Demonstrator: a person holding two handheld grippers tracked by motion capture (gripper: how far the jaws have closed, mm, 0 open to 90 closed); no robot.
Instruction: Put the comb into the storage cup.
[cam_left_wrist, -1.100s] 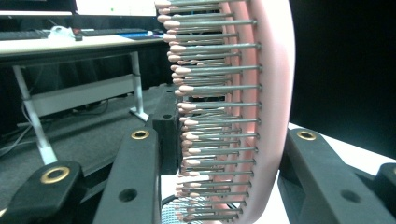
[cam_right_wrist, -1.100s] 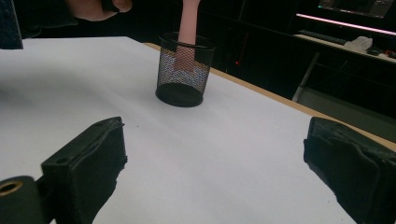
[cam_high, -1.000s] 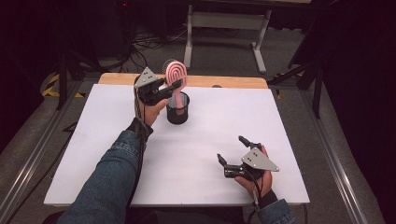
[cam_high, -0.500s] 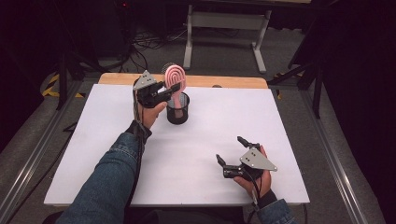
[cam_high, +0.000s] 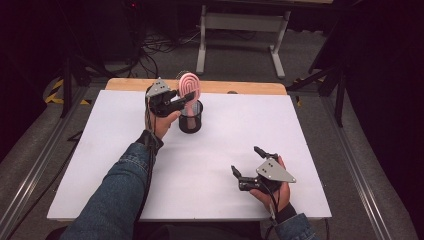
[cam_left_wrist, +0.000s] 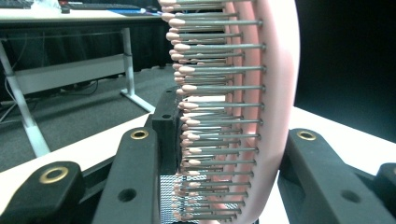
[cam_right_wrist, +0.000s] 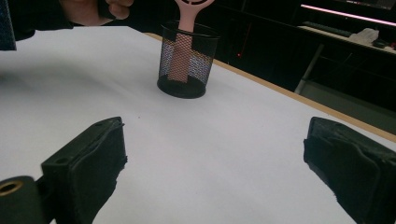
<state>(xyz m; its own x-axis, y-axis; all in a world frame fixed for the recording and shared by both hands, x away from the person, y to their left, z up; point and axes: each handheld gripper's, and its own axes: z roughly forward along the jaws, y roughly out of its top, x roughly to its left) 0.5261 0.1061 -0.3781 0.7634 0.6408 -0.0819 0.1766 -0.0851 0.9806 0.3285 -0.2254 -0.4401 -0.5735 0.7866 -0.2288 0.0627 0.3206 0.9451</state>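
Note:
A pink hairbrush (cam_high: 189, 86) stands upright with its handle (cam_right_wrist: 180, 51) down inside a black mesh cup (cam_high: 190, 120) at the far middle of the white table (cam_high: 225, 145). My left gripper (cam_high: 186, 100) is shut on the brush just above the cup's rim. In the left gripper view the bristles and the pink back (cam_left_wrist: 275, 93) sit between the two black jaws of the left gripper (cam_left_wrist: 224, 154). My right gripper (cam_high: 246, 160) rests near the front right of the table, open, with nothing between its pads (cam_right_wrist: 100, 154). It faces the cup (cam_right_wrist: 183, 60).
A wooden strip (cam_high: 240, 87) edges the table's far side. Beyond it on the floor stand a white desk frame (cam_high: 240, 22) and loose cables (cam_high: 160, 45). Metal rails (cam_high: 35, 165) run along both sides of the table.
The left gripper has sunk slightly with the brush, so the brush head stands lower over the cup. The right gripper has not moved.

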